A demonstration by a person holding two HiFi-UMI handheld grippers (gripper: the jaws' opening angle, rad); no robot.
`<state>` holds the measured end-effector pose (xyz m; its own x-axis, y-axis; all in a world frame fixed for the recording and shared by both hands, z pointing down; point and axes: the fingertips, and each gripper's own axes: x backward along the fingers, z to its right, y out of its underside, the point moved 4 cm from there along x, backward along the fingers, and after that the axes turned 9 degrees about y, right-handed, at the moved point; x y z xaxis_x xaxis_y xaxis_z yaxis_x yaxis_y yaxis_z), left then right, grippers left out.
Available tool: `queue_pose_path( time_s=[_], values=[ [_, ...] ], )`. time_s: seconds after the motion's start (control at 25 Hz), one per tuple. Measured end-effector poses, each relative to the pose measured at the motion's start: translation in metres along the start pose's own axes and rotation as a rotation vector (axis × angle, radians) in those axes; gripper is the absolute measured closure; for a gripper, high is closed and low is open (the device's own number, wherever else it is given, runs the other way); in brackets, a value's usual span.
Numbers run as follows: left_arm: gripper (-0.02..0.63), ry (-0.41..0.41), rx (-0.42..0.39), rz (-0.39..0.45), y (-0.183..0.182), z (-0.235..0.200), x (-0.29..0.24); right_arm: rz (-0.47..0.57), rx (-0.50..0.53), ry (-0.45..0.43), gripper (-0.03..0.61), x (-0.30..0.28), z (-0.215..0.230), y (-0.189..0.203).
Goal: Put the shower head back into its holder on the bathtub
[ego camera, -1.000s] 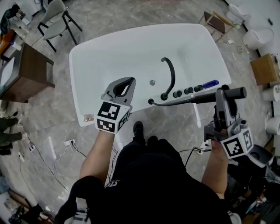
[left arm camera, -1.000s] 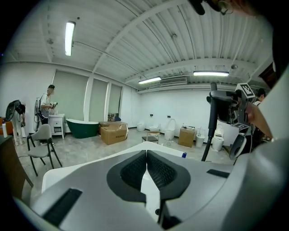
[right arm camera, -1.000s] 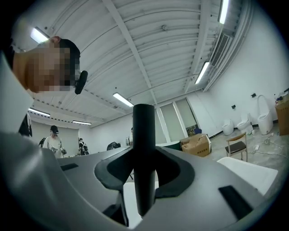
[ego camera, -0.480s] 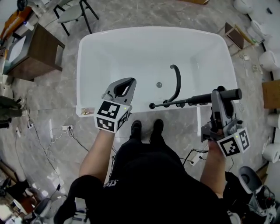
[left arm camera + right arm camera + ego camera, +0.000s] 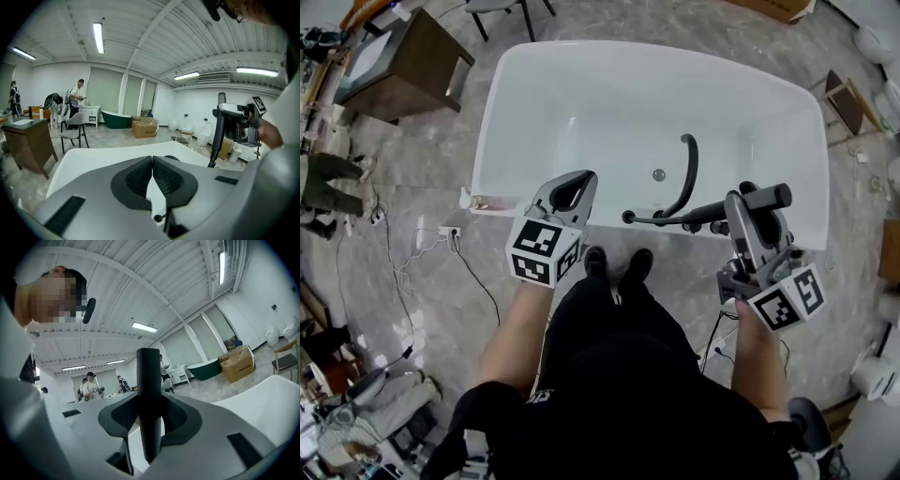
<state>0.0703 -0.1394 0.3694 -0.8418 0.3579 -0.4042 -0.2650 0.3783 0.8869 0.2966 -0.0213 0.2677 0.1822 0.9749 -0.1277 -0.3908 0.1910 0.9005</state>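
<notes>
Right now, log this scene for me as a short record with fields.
left gripper: shut, empty, above the near rim of the bathtub
right gripper: shut on the shower head
shower head: black, held above the near rim, not yet docked
hose: runs from the shower head to the rim
spout: black, curved, over the tub

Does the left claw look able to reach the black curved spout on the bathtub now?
Probably yes. The left claw is shut and empty over the near edge of the bathtub, and only bare tub lies between it and the spout.
</notes>
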Motion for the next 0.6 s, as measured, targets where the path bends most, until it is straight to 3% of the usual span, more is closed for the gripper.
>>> queue_pose_path(
  time_s=[0.6],
  values=[
    [0.597,-0.003,0.127,-0.07,0.126,-0.084,-0.012,-0.222,0.073,0.002,0.434,-0.1,-0.027,0.143]
  ],
)
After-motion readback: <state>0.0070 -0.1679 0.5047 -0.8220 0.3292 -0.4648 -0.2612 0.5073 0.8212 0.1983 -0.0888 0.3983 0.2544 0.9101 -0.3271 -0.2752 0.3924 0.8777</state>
